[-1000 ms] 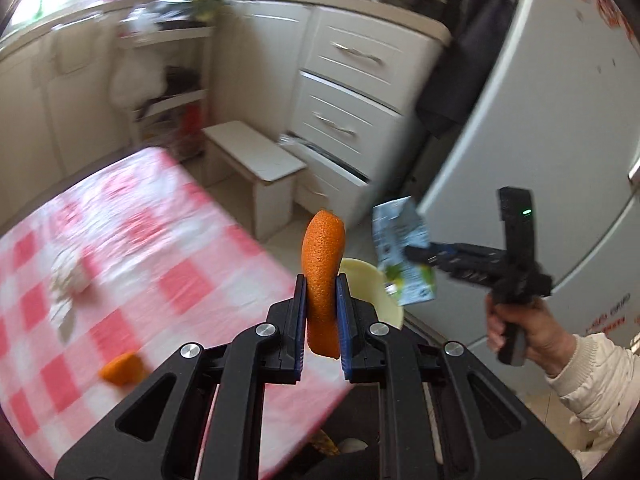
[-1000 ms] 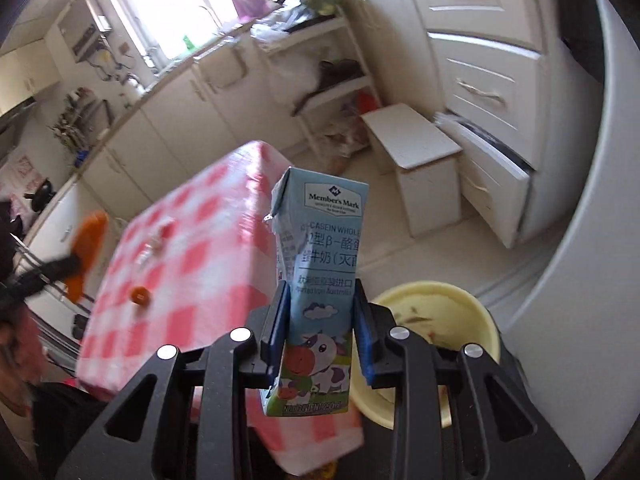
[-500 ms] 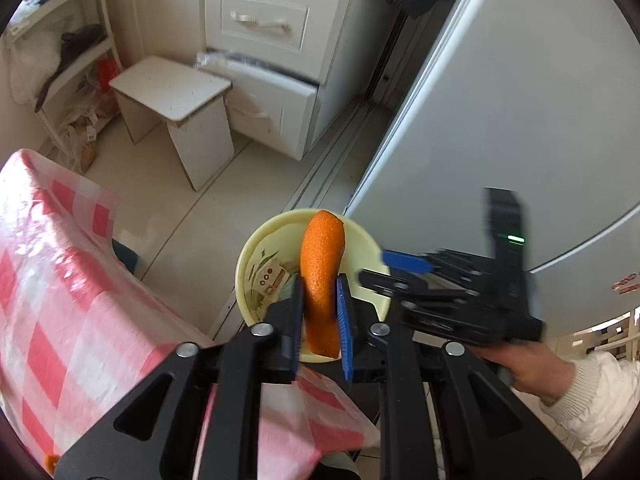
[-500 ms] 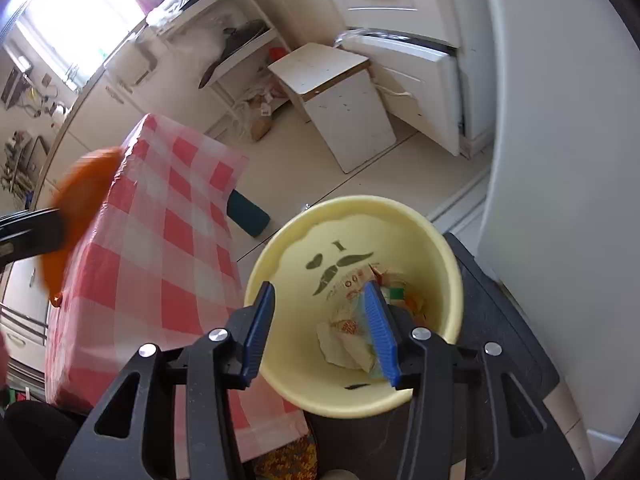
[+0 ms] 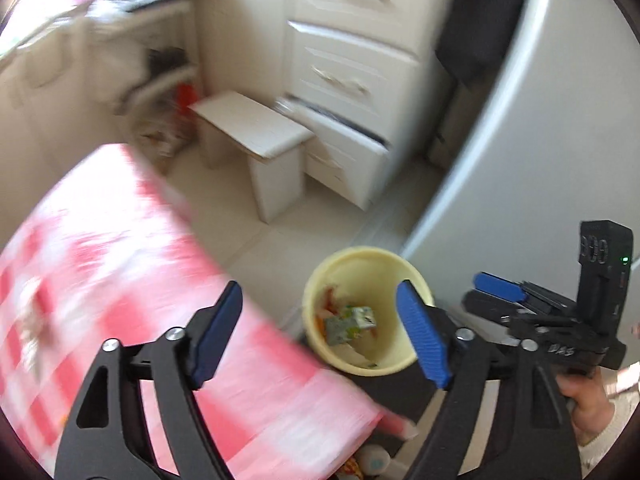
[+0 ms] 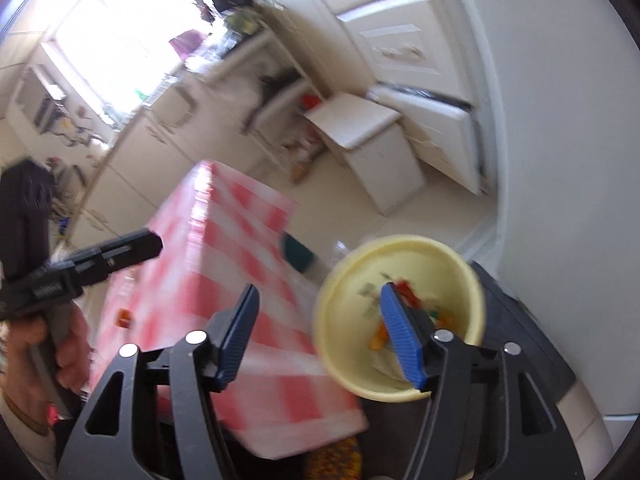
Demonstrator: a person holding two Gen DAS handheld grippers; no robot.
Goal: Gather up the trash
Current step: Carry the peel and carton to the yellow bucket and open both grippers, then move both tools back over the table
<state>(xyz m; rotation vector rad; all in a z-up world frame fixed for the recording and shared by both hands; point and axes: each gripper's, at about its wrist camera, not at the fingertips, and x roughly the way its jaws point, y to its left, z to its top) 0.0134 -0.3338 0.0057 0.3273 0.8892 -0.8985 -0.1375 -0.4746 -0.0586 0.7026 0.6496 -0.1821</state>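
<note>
Daylight scene, bright overall. Main source is the window (image 6: 116, 48) up left in the right wrist view: fully blown out, no detail, glare bleeding onto the counter below it. Heavy motion blur in both views: checked tabletop (image 5: 120, 280) smeared, cabinet drawers (image 5: 352, 80) streaked, shelves mush. Both tools stay sharp: left tool (image 5: 320, 336), right tool (image 6: 320, 332). Yellow bin (image 5: 362, 308) moderately sharp in the left view, softer in the right. Strong fisheye bend on the fridge (image 5: 560, 140) edge; dark vignette in all corners. Shadows soft, nothing harsh.
</note>
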